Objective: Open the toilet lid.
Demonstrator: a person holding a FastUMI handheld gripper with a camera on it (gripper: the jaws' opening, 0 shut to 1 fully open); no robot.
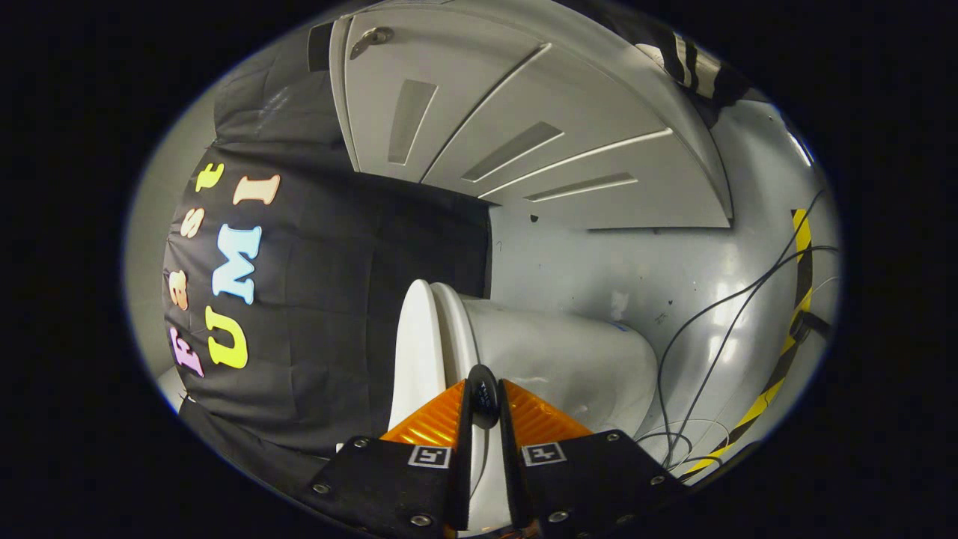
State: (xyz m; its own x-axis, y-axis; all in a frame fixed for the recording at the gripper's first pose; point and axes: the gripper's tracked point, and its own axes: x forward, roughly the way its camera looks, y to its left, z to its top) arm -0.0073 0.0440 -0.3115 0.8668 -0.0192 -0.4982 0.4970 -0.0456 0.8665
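Right now your gripper [484, 397] at lower centre has its fingers nearly together, a thin white edge between them, seemingly the toilet lid [413, 352]; whether they press it I cannot tell. Expect rigid, glossy, slippery plastic; hold the rim edge.

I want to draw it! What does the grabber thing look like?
The gripper has two ribbed, wedge-shaped jaws on black plates with silver screws, each plate carrying a small square black-and-white marker. Its jaws sit at the toilet rim.
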